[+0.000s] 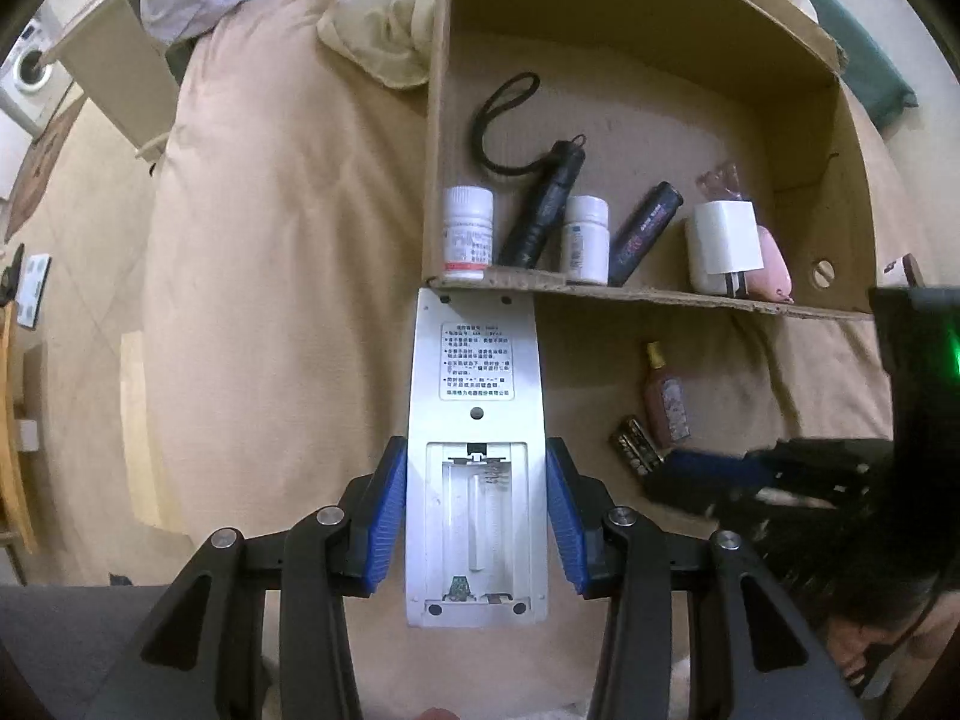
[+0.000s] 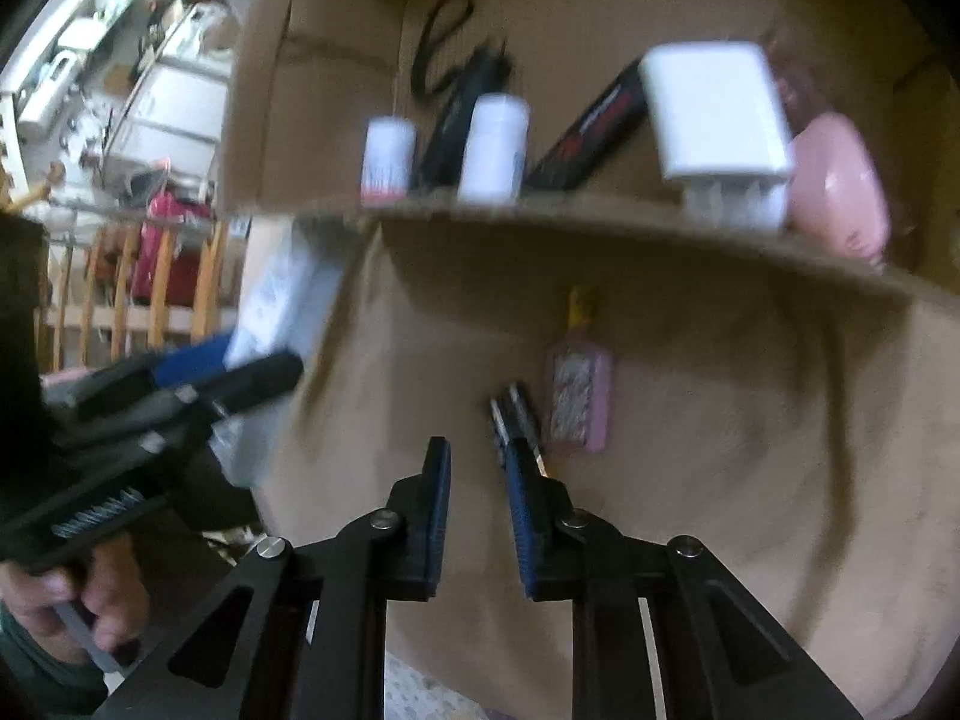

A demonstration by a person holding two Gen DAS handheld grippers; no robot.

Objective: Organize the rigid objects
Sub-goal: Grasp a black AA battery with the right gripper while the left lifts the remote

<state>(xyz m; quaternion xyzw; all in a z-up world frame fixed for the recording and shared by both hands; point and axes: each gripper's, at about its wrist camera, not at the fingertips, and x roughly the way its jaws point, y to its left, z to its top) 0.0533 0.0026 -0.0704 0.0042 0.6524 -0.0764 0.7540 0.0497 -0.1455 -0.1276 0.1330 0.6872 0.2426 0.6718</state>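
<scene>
My left gripper (image 1: 475,444) points down and is shut on a white remote control (image 1: 474,372), its blue pads pressed on both long sides. The remote lies back side up, battery bay open and empty, its far end at the rim of a cardboard box (image 1: 660,297). A pair of black batteries (image 2: 510,414) lies on the beige bedding beside a small pink-labelled bottle (image 2: 579,396). My right gripper (image 2: 478,443) hovers just short of the batteries, jaws narrow with an empty gap. The right finger overlaps the batteries' near end. The right wrist view is blurred.
The box holds two white pill bottles (image 1: 468,234), a black flashlight (image 1: 543,204) with a strap, a black tube (image 1: 645,231), a white charger plug (image 1: 723,246) and a pink object (image 1: 774,267). Crumpled cloth (image 1: 384,18) lies beyond. The floor drops off to the left.
</scene>
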